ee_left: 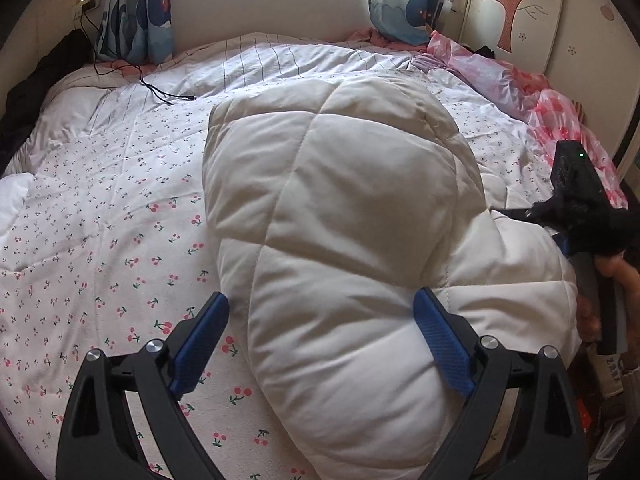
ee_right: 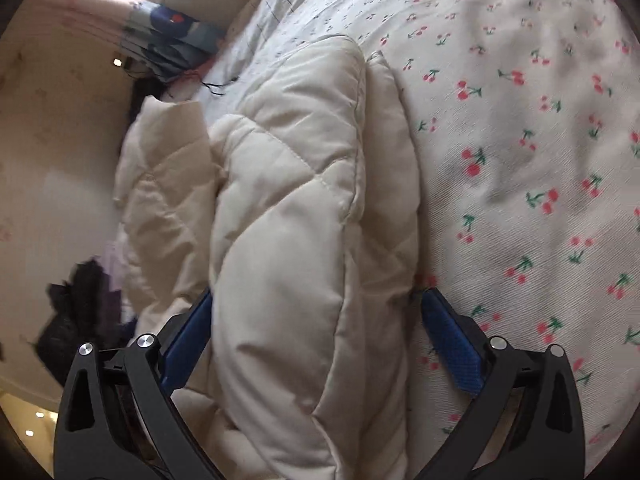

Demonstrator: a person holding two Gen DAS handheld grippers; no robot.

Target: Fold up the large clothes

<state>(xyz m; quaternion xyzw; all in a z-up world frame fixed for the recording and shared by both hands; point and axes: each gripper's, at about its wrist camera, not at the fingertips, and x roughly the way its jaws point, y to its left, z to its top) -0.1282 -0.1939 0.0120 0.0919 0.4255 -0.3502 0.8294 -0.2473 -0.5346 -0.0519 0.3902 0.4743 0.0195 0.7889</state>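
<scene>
Left cam: my left gripper (ee_left: 320, 312) has its jaws spread wide, blue pads (ee_left: 200, 344) on either side of the near end of the white quilted coat (ee_left: 340, 208), not clamped on it. Coat lies folded on the cherry-print bedsheet (ee_left: 100, 220), running from 6 toward 12 o'clock. Black cable (ee_left: 160, 92) at 11 o'clock on the sheet. At 3 o'clock I see the right gripper's black body beside the coat's edge, a hand (ee_left: 608, 280) on its handle. Right cam: my right gripper (ee_right: 316, 320) is also wide apart, straddling the coat's puffy folded edge (ee_right: 288, 220); sheet (ee_right: 520, 140) at 2 o'clock.
</scene>
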